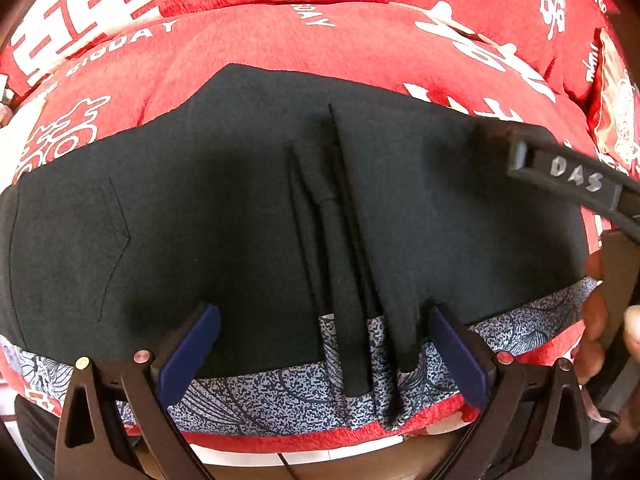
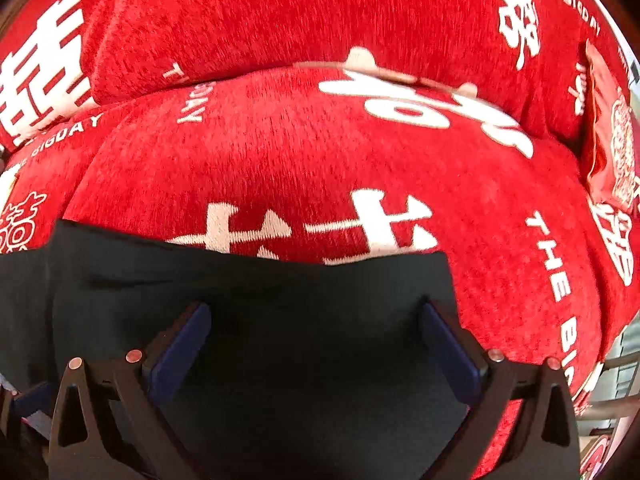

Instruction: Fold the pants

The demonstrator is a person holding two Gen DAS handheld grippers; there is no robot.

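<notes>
Pants lie flat on red plush cover, long axis left-right, left end cut off; matte black, patterned lining along near edge, creased pleats mid. Left gripper released above the near edge. Right gripper released over right end, contact unclear.

Pants lie spread flat on the cushion cover, waistband along the near edge. A bunch of pleats runs near to far at the middle. Left tool stands over the waistband, straddling the pleats. Right tool stands over the pants' right end, near the far right corner.
</notes>
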